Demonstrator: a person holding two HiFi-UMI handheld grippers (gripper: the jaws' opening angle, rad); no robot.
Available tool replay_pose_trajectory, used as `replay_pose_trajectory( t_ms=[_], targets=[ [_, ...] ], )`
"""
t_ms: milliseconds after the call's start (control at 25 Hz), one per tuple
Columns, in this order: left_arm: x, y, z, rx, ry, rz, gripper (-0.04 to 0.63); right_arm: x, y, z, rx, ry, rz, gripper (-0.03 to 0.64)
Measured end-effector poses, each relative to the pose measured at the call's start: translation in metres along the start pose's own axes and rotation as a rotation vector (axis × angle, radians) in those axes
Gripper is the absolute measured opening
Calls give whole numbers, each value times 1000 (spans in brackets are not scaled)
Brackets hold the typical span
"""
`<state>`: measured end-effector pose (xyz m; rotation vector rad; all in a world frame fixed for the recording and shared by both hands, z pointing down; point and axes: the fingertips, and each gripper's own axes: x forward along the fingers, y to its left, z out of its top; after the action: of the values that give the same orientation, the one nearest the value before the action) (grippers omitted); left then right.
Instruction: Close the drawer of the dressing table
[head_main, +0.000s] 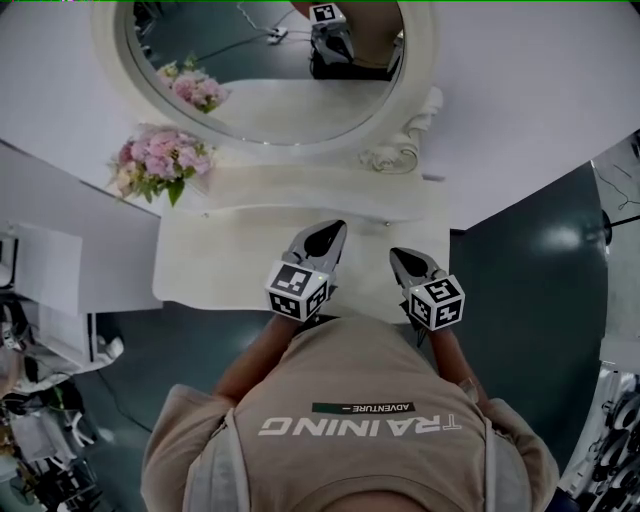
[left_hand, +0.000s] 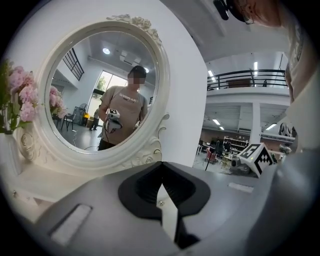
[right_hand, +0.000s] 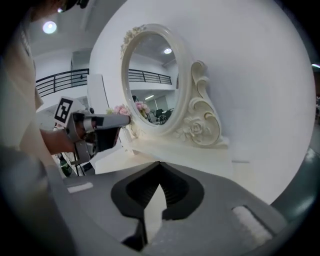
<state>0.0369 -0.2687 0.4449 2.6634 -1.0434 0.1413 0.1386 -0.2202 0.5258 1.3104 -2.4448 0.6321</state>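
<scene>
**Cream paint, grey plastic**

The worktop (head_main: 220, 255) looks smooth and matt cream. The carved mirror frame (head_main: 418, 70) carries a soft sheen. The left hand-held gripper (head_main: 328, 232) and right hand-held gripper (head_main: 402, 256) are matt grey plastic. The dark floor (head_main: 530, 250) is glossy.

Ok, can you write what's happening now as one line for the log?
left gripper: shut, empty | right gripper: shut, empty | both over dressing table | drawer: not in view
</scene>
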Motion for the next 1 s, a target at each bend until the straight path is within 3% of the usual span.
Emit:
replay_pose_trajectory(
  t_ms=[440, 760, 1000],
  targets=[
    [3, 4, 55, 62, -98, -15, 15, -29, 12, 113, -163, -227, -19, 2],
    [1, 15, 106, 103, -192, -11, 15, -40, 13, 167, -277, -325, -69, 2],
    [-3, 18, 137, 108, -258, -8, 15, -52, 11, 202, -294, -415, -104, 2]
  ],
)
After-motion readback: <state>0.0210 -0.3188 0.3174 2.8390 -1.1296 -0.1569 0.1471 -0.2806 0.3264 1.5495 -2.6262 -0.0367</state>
